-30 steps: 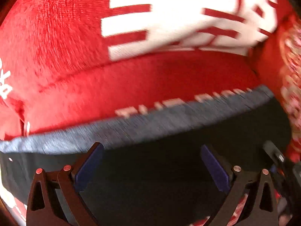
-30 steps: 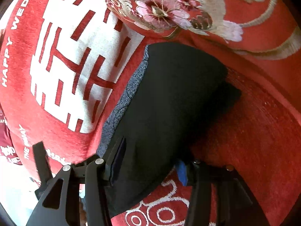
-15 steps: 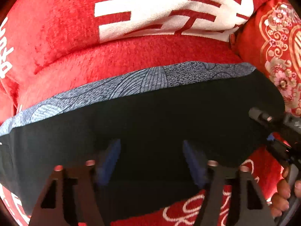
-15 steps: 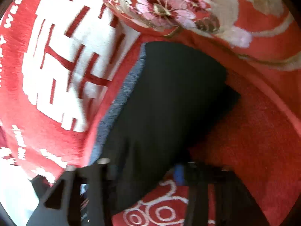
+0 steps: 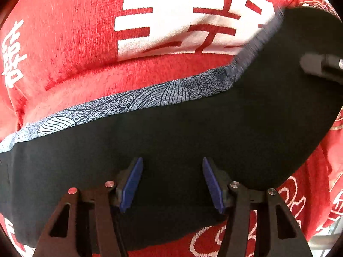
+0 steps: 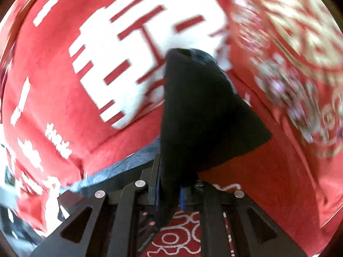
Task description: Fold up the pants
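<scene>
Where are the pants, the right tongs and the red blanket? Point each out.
pants [image 5: 193,132], left wrist view, flat black cloth.
right tongs [image 6: 169,194], right wrist view, between the tips.
red blanket [image 5: 70,49], left wrist view, bare red pile.

I see the pants [image 5: 193,132] as a black band across the lower half of the left wrist frame, a grey wave-patterned strip along the upper edge; the right end lifts toward the upper right. In the right wrist frame they bunch into a dark cone at centre
</scene>
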